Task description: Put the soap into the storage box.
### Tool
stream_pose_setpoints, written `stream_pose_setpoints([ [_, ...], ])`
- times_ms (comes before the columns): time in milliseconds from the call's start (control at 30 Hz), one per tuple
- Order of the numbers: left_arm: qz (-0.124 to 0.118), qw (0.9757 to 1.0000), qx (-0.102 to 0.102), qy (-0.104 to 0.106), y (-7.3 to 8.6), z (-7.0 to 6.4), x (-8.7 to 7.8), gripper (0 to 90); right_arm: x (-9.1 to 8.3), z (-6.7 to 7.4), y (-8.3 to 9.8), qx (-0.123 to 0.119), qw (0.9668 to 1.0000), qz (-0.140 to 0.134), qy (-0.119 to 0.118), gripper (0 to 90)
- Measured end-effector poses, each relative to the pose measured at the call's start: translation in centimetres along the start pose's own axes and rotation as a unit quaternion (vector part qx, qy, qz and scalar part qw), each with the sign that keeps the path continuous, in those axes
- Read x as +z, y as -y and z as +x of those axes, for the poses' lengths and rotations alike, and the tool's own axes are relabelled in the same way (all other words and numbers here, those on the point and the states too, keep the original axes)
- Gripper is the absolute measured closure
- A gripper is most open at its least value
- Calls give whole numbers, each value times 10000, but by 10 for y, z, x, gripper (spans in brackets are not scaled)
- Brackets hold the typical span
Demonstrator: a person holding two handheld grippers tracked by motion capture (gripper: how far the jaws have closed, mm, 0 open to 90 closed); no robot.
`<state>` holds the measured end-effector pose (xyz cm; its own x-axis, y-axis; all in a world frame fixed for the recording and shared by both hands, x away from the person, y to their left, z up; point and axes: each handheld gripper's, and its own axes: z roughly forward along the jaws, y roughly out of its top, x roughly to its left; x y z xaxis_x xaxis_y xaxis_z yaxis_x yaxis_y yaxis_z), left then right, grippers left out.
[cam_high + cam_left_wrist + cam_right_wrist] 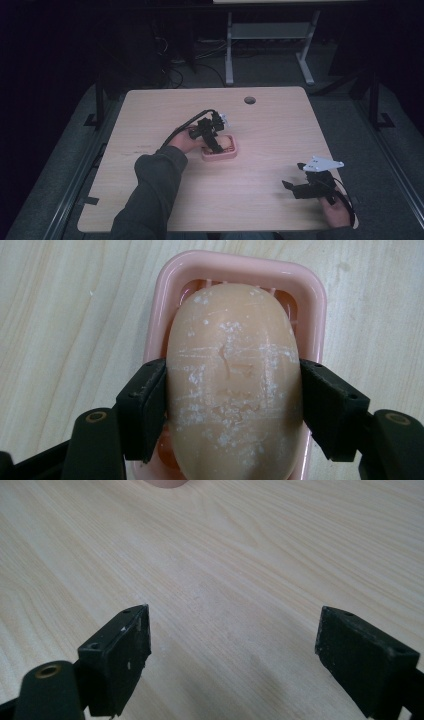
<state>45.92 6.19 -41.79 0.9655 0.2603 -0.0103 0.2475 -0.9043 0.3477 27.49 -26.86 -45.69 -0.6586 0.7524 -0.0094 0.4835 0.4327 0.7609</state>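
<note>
A peach-coloured oval bar of soap (232, 340), scuffed with white marks, lies in a pink soap dish (240, 264) at the middle of the wooden table. My left gripper (232, 390) has its two black jaws pressed against the bar's two long sides, so it is shut on the soap. From above, the left gripper (214, 139) reaches down into the dish (220, 156). My right gripper (293, 176) hovers near the table's front right corner, open, with bare wood between its jaws (232, 645).
The table (260, 130) has a round cable hole (249, 100) at its far edge. A sliver of the pink dish (167, 482) shows far ahead in the right gripper view. Beyond the table stand a desk frame (229, 50) and cables on the floor.
</note>
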Motion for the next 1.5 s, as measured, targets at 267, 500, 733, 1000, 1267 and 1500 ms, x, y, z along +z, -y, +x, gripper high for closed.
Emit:
stream_pose_setpoints([
  [267, -8, 10000, 9, -38, 0, 0, 0, 319, 0, 0, 0, 30, 10000, -16, -8, 142],
  [500, -194, 9998, 21, -46, -1, -2, -9, 290, 0, 0, 0, 38, 10000, -12, -12, 141],
  [733, -140, 9999, 28, -75, 1, -7, -15, 269, 1, 0, -1, -6, 10000, -37, 14, 141],
  [1000, -175, 9998, 43, -94, 6, -16, -26, 261, 1, -1, -1, -31, 10000, -2, 39, 141],
  [1267, -243, 9996, -62, -130, 17, -23, -31, 262, 3, 0, -2, -25, 10000, 37, 44, 142],
  [1500, -256, 9996, -67, -118, 22, -27, -32, 262, 3, 1, -2, -13, 10000, 63, 44, 141],
])
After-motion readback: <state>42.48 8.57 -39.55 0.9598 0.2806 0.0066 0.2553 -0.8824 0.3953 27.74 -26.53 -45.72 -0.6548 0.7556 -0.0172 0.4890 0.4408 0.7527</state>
